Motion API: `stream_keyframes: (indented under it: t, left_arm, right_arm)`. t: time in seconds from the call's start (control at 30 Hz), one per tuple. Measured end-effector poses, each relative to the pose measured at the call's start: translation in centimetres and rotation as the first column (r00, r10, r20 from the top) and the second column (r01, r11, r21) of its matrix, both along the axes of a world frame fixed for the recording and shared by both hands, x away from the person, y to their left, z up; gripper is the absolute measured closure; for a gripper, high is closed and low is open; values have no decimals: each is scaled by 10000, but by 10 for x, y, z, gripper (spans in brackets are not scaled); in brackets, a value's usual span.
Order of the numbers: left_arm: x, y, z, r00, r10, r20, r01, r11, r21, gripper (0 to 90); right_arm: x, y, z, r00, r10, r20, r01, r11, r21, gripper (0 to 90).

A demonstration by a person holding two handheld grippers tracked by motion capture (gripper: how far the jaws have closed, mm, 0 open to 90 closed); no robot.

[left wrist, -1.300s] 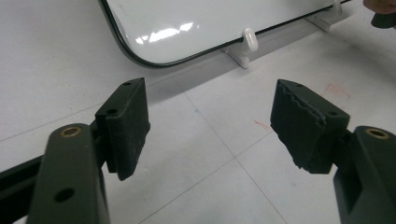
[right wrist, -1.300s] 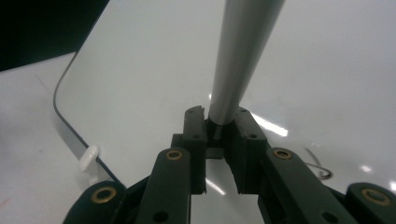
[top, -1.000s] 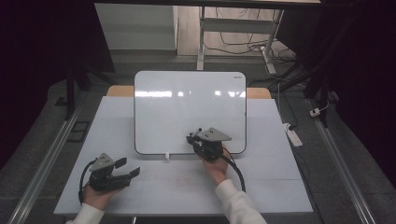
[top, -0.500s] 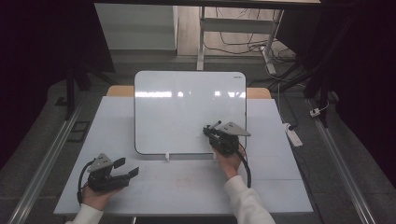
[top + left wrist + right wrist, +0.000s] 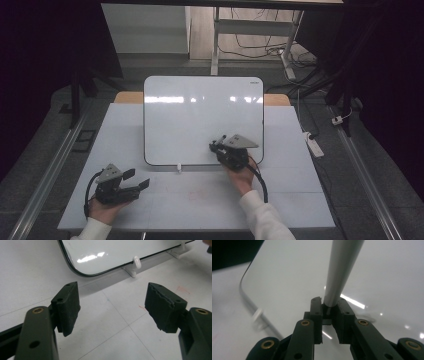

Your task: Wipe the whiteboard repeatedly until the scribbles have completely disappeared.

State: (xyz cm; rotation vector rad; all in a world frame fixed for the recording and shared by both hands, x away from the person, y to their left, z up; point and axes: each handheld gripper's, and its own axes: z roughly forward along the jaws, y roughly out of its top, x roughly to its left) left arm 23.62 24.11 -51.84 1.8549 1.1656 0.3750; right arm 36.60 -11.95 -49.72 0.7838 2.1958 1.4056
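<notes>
High view: whiteboard (image 5: 200,117) on white table (image 5: 300,200).

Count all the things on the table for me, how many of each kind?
Whiteboard: 1
Grippers: 2, the left gripper and the right gripper
Grey pen-like stick, clamped in the right gripper: 1
White clips on the whiteboard's near edge: 2
Total: 6
</notes>
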Motion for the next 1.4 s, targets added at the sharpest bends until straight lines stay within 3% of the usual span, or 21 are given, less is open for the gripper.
stream_keyframes:
  t: [0.07, 0.13, 0.2, 0.33, 0.4, 0.5, 0.57, 0.6, 0.67, 0.73, 0.77, 0.83, 0.87, 0.9, 0.97, 1.03, 1.1, 1.17, 1.3, 1.37, 1.4]
  left_arm:
    - [-1, 0, 0, 10000, 34, 32, -34, 10000, -17, 292]
    - [-2, 1, 0, 10000, 48, 46, -48, 10000, -40, 292]
    - [-1, 1, 0, 10000, 44, 15, -44, 10000, -25, 292]
    - [1, -1, 0, 10000, -15, 3, 15, 10000, 16, 292]
    - [-1, -2, 0, 10000, -5, 30, 5, 10000, 39, 292]
    - [-1, 0, 0, 10000, 27, 36, -27, 10000, -12, 292]
    - [0, 1, 0, 10000, 48, 16, -48, 10000, -22, 292]
    - [0, 1, 0, 10000, 32, 3, -32, 10000, -17, 292]
    - [1, 0, 0, 10000, 14, 2, -14, 10000, 5, 292]
    - [0, 0, 0, 10000, -1, 33, 1, 10000, -6, 292]
    - [-1, 0, 0, 10000, 10, 49, -10, 10000, -10, 292]
    - [-2, 0, 1, 10000, 12, 61, -12, 10000, -17, 292]
    - [-1, 0, 0, 10000, 16, 53, -16, 10000, -19, 292]
    - [0, 1, 0, 10000, 7, 34, -7, 10000, -14, 292]
    - [1, 0, 0, 10000, 6, 3, -6, 10000, -31, 292]
    - [0, 0, 0, 10000, -17, 18, 17, 10000, -19, 292]
    - [-1, -1, 1, 10000, -10, 55, 10, 10000, -9, 292]
    - [-2, 0, 1, 10000, -11, 71, 11, 10000, -35, 292]
    - [0, -2, 0, 10000, -62, -5, 62, 10000, 0, 292]
    - [-1, -2, 0, 10000, -71, 39, 71, 10000, 10, 292]
    - [-1, -2, 0, 10000, -65, 65, 65, 10000, 13, 292]
  right_arm:
    - [3, -4, 2, 9999, -145, 62, 144, 9998, 140, 776]
    - [9, -19, 7, 9948, -1021, 14, 1016, 9913, 834, 776]
    - [9, -24, 8, 9909, -1344, 96, 1330, 9872, 885, 776]
    - [-5, -4, -5, 9992, -357, 170, 351, 9989, 319, 776]
    - [-2, -7, -4, 9991, -383, 190, 375, 9986, 377, 776]
    - [6, -29, 5, 9880, -1497, 366, 1456, 9846, 965, 776]
    - [8, -34, 6, 9833, -1799, 292, 1752, 9773, 1194, 776]
    - [5, -30, 5, 9835, -1779, 319, 1734, 9784, 1124, 776]
    - [-1, -16, -1, 9949, -948, 344, 926, 9938, 610, 776]
    - [-4, -12, -2, 9966, -624, 542, 617, 9980, 150, 776]
    - [0, -17, -1, 9964, -743, 417, 726, 9965, 404, 776]
    - [5, -34, 4, 9866, -1602, 322, 1562, 9824, 1023, 776]
    - [7, -38, 5, 9850, -1717, 184, 1682, 9781, 1223, 776]
    - [5, -38, 4, 9847, -1740, 115, 1713, 9775, 1229, 776]
    - [-1, -26, 0, 9934, -1139, 109, 1128, 9909, 730, 776]
    - [-6, -18, -3, 9959, -799, 432, 794, 9968, 125, 776]
    - [-1, -29, 0, 9932, -1127, 277, 1109, 9920, 602, 776]
    - [4, -42, 3, 9847, -1741, 64, 1722, 9782, 1161, 776]
    - [-5, -33, -3, 9940, -1055, 282, 1041, 9935, 458, 776]
    - [-2, -41, -2, 9922, -1229, 194, 1214, 9905, 653, 776]
    - [0, -48, 1, 9860, -1650, 219, 1626, 9829, 869, 776]
